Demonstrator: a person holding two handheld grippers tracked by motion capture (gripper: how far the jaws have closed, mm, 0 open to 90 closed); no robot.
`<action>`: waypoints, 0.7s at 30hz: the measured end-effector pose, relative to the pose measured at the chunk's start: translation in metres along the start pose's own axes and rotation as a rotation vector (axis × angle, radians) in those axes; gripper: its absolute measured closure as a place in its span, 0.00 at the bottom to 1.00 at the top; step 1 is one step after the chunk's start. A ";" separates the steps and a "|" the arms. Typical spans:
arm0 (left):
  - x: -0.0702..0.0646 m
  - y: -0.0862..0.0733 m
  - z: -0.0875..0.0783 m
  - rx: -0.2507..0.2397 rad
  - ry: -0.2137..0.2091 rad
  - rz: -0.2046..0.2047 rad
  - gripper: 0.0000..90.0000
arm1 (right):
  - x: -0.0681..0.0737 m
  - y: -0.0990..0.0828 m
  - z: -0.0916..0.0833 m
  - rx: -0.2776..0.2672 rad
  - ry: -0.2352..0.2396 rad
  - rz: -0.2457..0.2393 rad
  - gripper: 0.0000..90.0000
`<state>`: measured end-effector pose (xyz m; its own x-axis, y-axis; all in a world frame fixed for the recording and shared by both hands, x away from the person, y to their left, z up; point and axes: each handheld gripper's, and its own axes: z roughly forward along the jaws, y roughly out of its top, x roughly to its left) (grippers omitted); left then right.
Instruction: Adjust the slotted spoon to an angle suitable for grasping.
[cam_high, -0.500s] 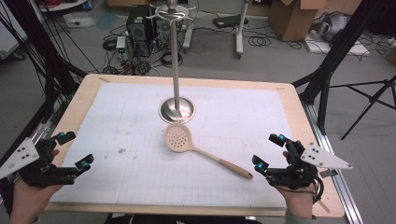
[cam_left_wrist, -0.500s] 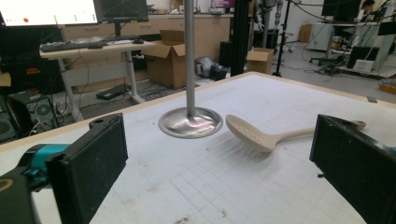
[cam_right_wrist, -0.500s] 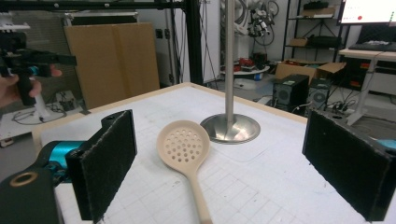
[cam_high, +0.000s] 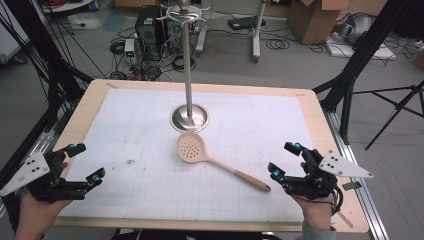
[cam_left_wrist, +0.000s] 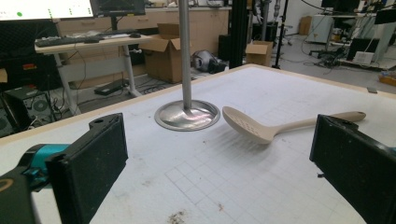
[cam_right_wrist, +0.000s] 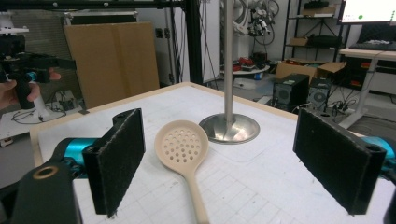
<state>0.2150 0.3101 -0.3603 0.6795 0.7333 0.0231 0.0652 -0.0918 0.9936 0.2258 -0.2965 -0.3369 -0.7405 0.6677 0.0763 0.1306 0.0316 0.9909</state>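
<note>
A beige slotted spoon (cam_high: 220, 165) lies flat on the white gridded mat (cam_high: 135, 130), its round head beside the base of a metal stand (cam_high: 190, 118) and its handle pointing toward my right gripper (cam_high: 283, 159). That gripper rests near the table's front right, open and holding nothing. In the right gripper view the spoon (cam_right_wrist: 182, 144) lies ahead between the wide-set jaws of my right gripper (cam_right_wrist: 229, 161). My left gripper (cam_high: 86, 161) sits open at the front left, far from the spoon. From the left gripper view the spoon (cam_left_wrist: 252, 126) and stand (cam_left_wrist: 187, 115) lie beyond my left gripper (cam_left_wrist: 224, 172).
The stand's tall pole (cam_high: 187, 65) rises from the mat's middle back, with hooks at its top. The wooden table rim (cam_high: 320, 125) frames the mat. Black frame legs, cables, computers and cardboard boxes stand on the floor around the table.
</note>
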 end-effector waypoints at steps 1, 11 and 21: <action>0.000 0.000 0.000 -0.006 -0.001 -0.002 0.05 | 0.000 0.000 0.000 0.000 0.000 0.000 0.20; -0.003 -0.003 0.002 0.016 -0.006 -0.001 0.05 | -0.003 -0.010 0.016 0.062 0.044 0.015 0.55; -0.003 -0.007 -0.002 0.019 0.010 -0.006 0.05 | 0.002 -0.015 0.038 0.117 0.070 -0.044 0.91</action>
<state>0.2110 0.3101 -0.3675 0.6714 0.7408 0.0184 0.0832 -0.0999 0.9915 0.2475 -0.2678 -0.3562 -0.7909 0.6103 0.0445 0.1700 0.1494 0.9740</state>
